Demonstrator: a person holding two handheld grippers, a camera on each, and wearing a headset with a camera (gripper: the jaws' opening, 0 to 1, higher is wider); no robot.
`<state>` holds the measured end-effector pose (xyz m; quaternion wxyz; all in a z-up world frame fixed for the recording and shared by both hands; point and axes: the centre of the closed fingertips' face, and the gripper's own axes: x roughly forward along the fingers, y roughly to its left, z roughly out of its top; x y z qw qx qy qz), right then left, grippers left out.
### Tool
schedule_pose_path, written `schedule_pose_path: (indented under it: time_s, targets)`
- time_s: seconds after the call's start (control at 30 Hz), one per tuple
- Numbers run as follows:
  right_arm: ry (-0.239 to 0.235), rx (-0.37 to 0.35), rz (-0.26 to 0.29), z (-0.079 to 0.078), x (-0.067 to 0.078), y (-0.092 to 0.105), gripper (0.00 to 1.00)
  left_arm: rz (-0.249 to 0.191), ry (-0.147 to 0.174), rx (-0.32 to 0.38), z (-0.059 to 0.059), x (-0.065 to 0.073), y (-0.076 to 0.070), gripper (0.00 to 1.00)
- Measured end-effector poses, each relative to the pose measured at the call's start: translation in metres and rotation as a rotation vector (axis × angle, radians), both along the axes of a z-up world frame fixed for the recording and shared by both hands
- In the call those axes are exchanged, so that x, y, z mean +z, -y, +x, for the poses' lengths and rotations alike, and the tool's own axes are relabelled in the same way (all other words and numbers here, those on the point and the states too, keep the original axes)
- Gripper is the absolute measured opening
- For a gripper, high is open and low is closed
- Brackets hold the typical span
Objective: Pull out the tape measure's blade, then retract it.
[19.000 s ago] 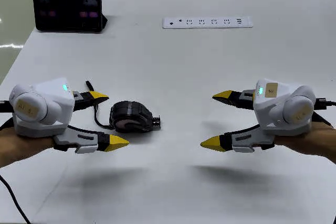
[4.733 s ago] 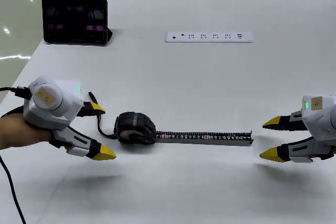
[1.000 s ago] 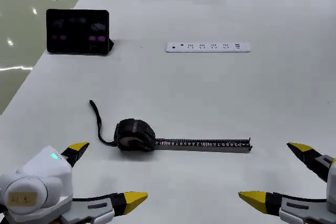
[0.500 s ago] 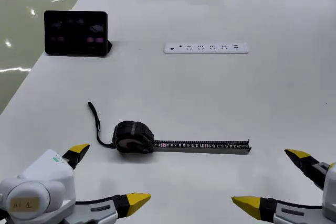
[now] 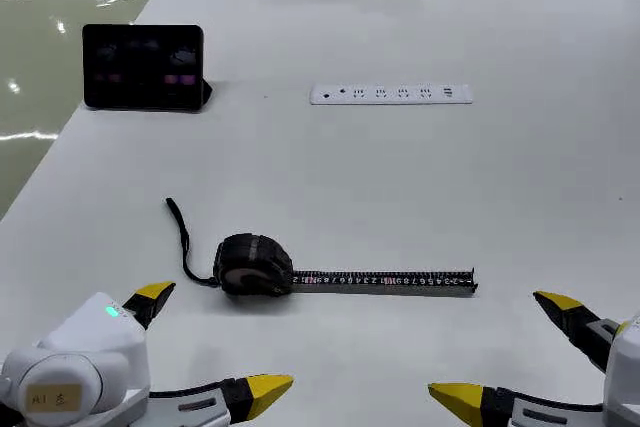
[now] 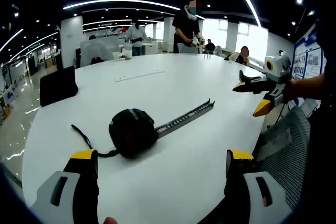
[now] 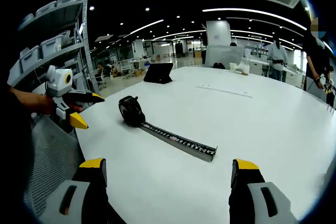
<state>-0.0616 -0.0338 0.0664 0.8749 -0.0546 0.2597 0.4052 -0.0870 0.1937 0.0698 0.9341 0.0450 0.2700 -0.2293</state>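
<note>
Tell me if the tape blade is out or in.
Out: the blade stretches from the case flat along the table, markings facing up.

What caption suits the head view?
Open left gripper and right gripper hover before a black round tape measure, its blade extended on a white table.

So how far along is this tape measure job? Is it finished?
About halfway, it seems. Done: the blade lies pulled out of the tape measure, flat on the table. In hand: nothing; the left gripper and right gripper hover open, apart from the tape measure. Left: the blade is not yet retracted.
</note>
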Motion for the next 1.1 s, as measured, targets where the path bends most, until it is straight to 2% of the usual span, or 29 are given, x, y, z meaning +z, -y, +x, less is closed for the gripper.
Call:
schedule_pose_path:
  time_s: [0.7, 1.1]
  targets:
    - [0.004, 0.013, -0.012, -0.001, 0.000, 0.001, 0.99, -0.003, 0.011, 0.033, 0.003, 0.004, 0.003, 0.99]
    - [-0.001, 0.093, -0.033, -0.004, -0.002, 0.001, 0.99, -0.012, 0.018, 0.055, 0.010, 0.005, 0.005, 0.99]
